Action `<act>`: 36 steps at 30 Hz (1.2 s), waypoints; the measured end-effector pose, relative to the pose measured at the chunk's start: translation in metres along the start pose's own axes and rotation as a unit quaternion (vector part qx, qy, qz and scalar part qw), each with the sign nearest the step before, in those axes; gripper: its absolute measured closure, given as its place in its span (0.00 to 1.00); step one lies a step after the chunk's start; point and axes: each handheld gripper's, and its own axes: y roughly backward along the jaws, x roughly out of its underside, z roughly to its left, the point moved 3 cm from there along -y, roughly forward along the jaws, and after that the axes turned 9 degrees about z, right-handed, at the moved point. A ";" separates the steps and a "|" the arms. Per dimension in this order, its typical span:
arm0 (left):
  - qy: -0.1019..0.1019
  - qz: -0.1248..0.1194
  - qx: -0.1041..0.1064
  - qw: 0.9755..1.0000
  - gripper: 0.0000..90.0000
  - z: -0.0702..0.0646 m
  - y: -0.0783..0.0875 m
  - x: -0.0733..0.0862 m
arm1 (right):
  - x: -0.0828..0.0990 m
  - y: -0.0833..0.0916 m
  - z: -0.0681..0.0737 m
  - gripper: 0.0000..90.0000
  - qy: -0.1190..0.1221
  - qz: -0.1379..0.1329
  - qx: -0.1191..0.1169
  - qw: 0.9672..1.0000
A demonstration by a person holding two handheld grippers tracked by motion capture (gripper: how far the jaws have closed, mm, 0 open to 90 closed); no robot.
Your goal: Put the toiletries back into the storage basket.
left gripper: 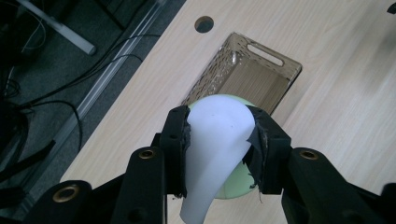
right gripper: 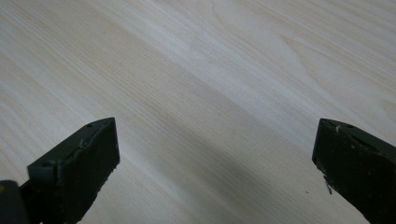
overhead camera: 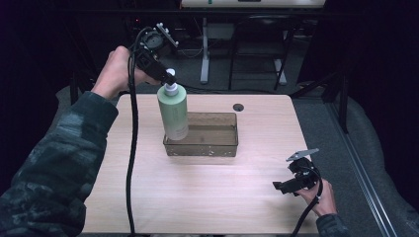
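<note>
Over the left end of the brown bin (overhead camera: 217, 148), the left gripper (overhead camera: 167, 75) has its fingers clamped on the green bottle's (overhead camera: 173, 116) white pump top — looks like lowering it in, then letting go. Right gripper (overhead camera: 282, 186) idles at 5 o'clock on the surface (overhead camera: 207, 197), fingers spread wide.

High view: tabletop (overhead camera: 207, 187) evenly lit from above, surroundings near black, slightly soft. Both tool views are sharp on the wood, with blurred near jaws and soft shadows.
</note>
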 end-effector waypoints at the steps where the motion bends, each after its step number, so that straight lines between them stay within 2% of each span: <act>1: 0.002 -0.002 -0.001 1.000 0.70 0.000 -0.001 -0.001 | 0.000 0.000 0.000 0.00 -0.004 -0.001 -0.002 1.000; 9: 0.016 -0.006 0.000 1.000 0.70 0.003 -0.004 -0.005 | 0.001 0.001 0.001 0.00 -0.001 -0.003 0.001 1.000; 12: 0.017 -0.006 -0.004 1.000 0.70 0.003 -0.006 -0.007 | 0.001 0.001 0.001 0.00 -0.006 -0.005 0.001 1.000; 17: 0.024 -0.010 -0.010 1.000 0.70 0.006 -0.009 -0.008 | 0.001 0.001 0.002 0.00 -0.003 0.000 -0.002 1.000; 28: 0.044 -0.009 -0.014 0.999 0.70 0.012 -0.025 -0.012 | 0.000 0.001 0.003 0.00 0.005 0.000 0.002 1.000; 36: 0.049 -0.006 -0.013 0.999 0.70 0.014 -0.036 -0.012 | 0.000 0.002 0.005 0.00 0.005 -0.003 -0.001 1.000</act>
